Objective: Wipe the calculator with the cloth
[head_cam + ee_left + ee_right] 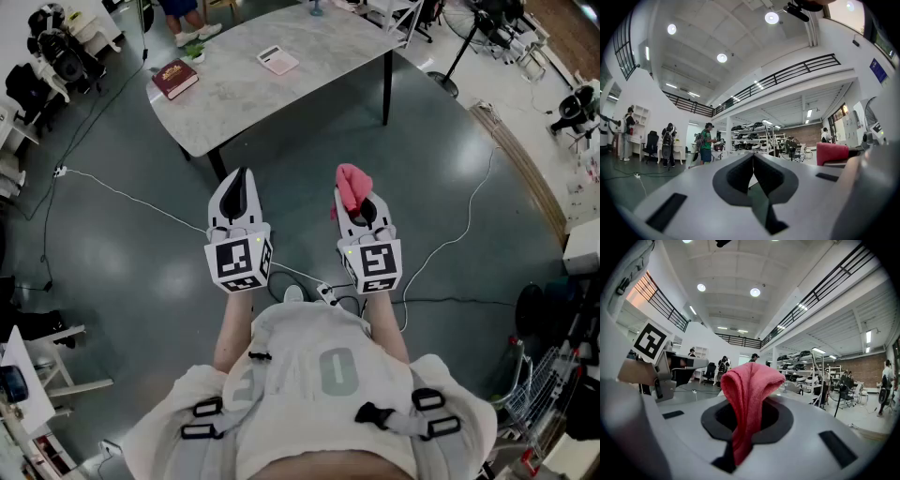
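Pinching the pink cloth between clenched jaws, the right gripper holds it bunched, poking out past its fingertips. Just beside it, the left gripper is closed on nothing. The calculator lies on the table, well ahead of both fingertips

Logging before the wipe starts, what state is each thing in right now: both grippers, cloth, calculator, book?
Left gripper: fingers shut, nothing between them.
Right gripper: fingers shut on the cloth.
Cloth: pinched, bunched, sticking out past the fingers.
Calculator: lying flat on the table, untouched.
Book: closed, on the table.
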The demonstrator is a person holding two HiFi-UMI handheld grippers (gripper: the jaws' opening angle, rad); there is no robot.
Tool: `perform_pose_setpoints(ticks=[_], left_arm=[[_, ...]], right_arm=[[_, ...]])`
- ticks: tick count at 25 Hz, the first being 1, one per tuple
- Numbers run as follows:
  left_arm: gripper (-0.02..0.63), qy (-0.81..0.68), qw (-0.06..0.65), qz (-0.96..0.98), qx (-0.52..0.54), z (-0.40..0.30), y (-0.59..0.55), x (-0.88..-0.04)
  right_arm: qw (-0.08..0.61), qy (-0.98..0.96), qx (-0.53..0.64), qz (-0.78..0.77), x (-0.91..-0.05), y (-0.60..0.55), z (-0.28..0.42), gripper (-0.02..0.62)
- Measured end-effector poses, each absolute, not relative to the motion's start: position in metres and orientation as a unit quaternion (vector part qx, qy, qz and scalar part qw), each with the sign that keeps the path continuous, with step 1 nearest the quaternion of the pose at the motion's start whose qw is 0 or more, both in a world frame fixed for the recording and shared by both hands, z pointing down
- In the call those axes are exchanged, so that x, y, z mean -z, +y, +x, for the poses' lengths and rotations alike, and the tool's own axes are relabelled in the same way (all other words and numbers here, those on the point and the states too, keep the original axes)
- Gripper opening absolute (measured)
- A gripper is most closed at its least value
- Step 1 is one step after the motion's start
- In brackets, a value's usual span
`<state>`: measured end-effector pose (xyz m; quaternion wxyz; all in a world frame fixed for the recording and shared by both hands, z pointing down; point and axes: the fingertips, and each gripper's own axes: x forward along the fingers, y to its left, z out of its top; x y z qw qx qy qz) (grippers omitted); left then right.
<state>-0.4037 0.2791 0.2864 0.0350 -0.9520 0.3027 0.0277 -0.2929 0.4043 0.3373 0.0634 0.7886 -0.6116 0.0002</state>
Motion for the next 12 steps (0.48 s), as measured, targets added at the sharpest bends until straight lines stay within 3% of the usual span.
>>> perform_pose_setpoints(ticks=[12], left_arm=[[0.021, 0.315, 0.033, -0.948, -0.011, -0.388, 0.286, -0.301]], right_arm=[[0.054, -0.623, 0.009, 0.781, -0.343, 0.415, -0.276, 0.055]])
